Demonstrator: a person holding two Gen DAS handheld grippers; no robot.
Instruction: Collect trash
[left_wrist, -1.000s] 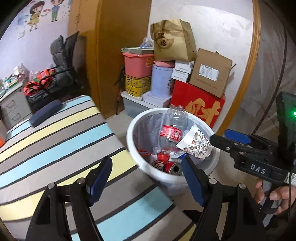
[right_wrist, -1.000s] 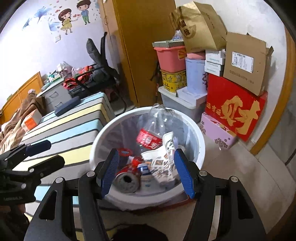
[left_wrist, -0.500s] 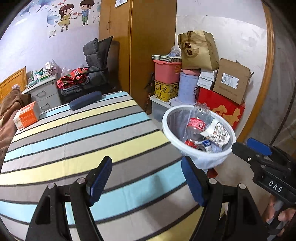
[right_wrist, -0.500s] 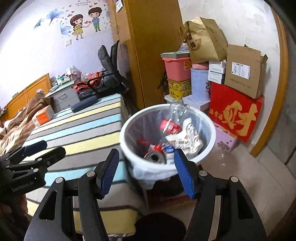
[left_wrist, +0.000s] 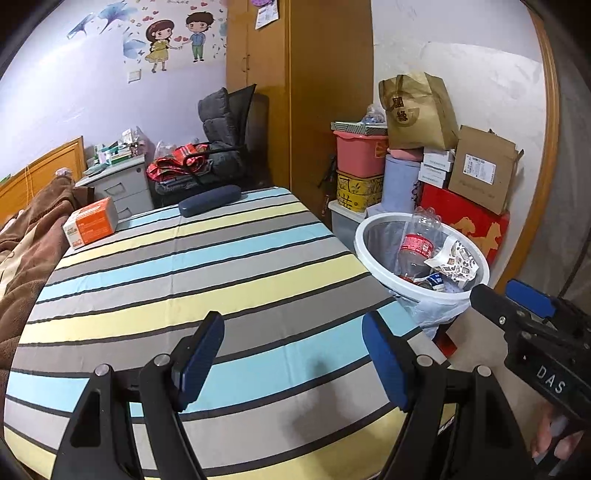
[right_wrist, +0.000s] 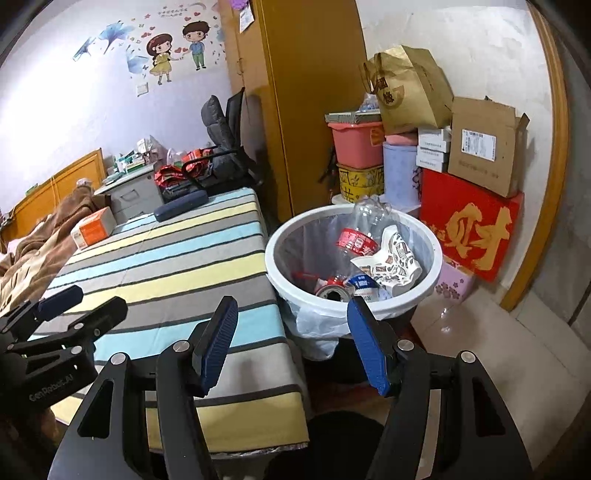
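Trash bin (right_wrist: 352, 266) loaded, beside the striped table (left_wrist: 184, 280).
It sits ahead of the right gripper (right_wrist: 291, 345), the nearer one; both it and the left gripper (left_wrist: 291, 356) gape wide, empty.

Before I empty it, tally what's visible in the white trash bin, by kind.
Clear plastic bottle: 1
Crushed soda can: 1
Printed paper wrapper: 1
Blue-labelled packet: 1
Total: 4 visible in the white trash bin; more may lie underneath.

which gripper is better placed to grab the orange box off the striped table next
Left, probably. The left gripper hangs open over the striped table, on the same side as the orange box. The right gripper is also open but sits off the table's edge, facing the trash bin.
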